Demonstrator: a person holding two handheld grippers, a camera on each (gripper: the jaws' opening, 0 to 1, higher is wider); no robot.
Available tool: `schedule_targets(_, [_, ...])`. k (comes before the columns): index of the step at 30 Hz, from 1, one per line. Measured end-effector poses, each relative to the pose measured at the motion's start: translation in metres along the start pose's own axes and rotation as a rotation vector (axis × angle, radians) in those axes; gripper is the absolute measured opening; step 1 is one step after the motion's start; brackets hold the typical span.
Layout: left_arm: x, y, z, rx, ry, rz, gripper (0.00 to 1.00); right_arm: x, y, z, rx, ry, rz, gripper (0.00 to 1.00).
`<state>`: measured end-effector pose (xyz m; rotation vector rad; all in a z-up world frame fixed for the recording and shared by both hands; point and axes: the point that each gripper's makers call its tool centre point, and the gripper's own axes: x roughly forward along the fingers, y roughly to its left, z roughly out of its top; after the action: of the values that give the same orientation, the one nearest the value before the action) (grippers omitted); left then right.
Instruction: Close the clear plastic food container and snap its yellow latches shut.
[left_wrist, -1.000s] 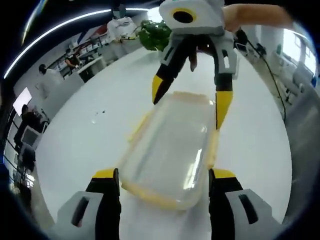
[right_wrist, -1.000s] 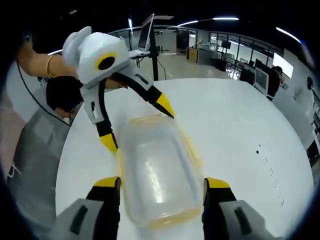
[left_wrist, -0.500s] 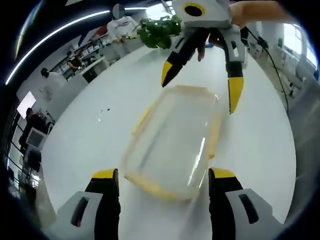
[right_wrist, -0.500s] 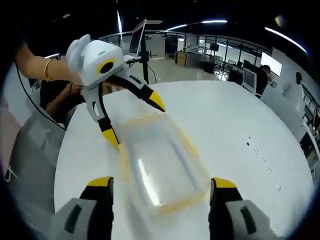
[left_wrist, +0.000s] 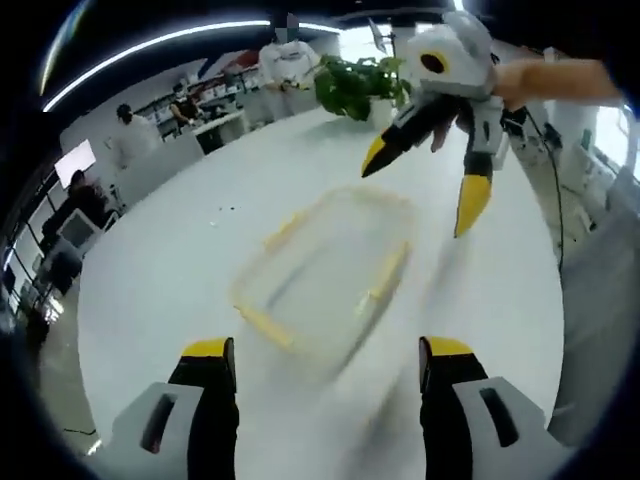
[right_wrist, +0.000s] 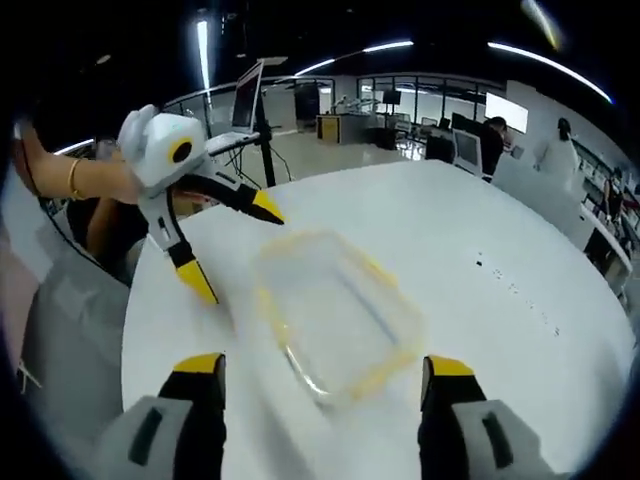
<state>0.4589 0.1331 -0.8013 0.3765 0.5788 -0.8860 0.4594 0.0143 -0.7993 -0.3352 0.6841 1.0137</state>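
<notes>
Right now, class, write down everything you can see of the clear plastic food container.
The clear plastic food container is a shallow rectangular box with rounded corners, see-through, with yellow along its rim and sides. Motion blur hides whether the latches are snapped. It lies flat on the white table, also visible in the left gripper view. Neither the left gripper nor the right gripper touches it; both hang open beside it.

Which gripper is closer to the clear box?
Right, but only slightly. The right gripper's open jaws flank the clear box's near end, while the left gripper hovers open just past its far left corner.
</notes>
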Motion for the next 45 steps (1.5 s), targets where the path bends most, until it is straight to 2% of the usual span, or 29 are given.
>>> schedule_targets(5, [-0.017,-0.003,0.0,-0.021,-0.021,0.031,0.73,-0.01,0.007,-0.001,0.053,-0.037,-0.031,0.8])
schedule_targets(9, [-0.031,-0.007,-0.002,-0.055,-0.04,0.043,0.73,-0.018,0.017,-0.007,0.083,-0.049,-0.027,0.8])
schedule_targets(14, [-0.047,-0.012,-0.012,-0.079,-0.041,0.067,0.72,-0.029,0.025,-0.016,0.129,-0.078,-0.054,0.8])
schedule_targets(19, [-0.058,-0.019,-0.024,-0.172,-0.066,0.095,0.72,-0.038,0.036,-0.02,0.177,-0.102,-0.062,0.79])
schedule_targets(22, [-0.063,-0.023,-0.029,-0.192,-0.072,0.105,0.72,-0.045,0.041,-0.02,0.201,-0.132,-0.077,0.79])
schedule_targets(30, [-0.087,-0.029,-0.033,-0.241,-0.112,0.134,0.72,-0.063,0.064,-0.029,0.229,-0.16,-0.098,0.79])
schedule_targets(34, [-0.094,-0.027,-0.04,-0.239,-0.101,0.155,0.73,-0.069,0.08,-0.036,0.225,-0.15,-0.081,0.79])
schedule_targets(38, [-0.104,-0.03,-0.041,-0.248,-0.117,0.167,0.73,-0.079,0.085,-0.042,0.221,-0.144,-0.099,0.79])
schedule_targets(41, [-0.109,-0.035,-0.042,-0.259,-0.129,0.175,0.73,-0.083,0.086,-0.05,0.222,-0.131,-0.143,0.77])
schedule_targets(45, [-0.113,-0.047,-0.046,-0.27,-0.134,0.164,0.73,-0.085,0.095,-0.053,0.226,-0.132,-0.15,0.78])
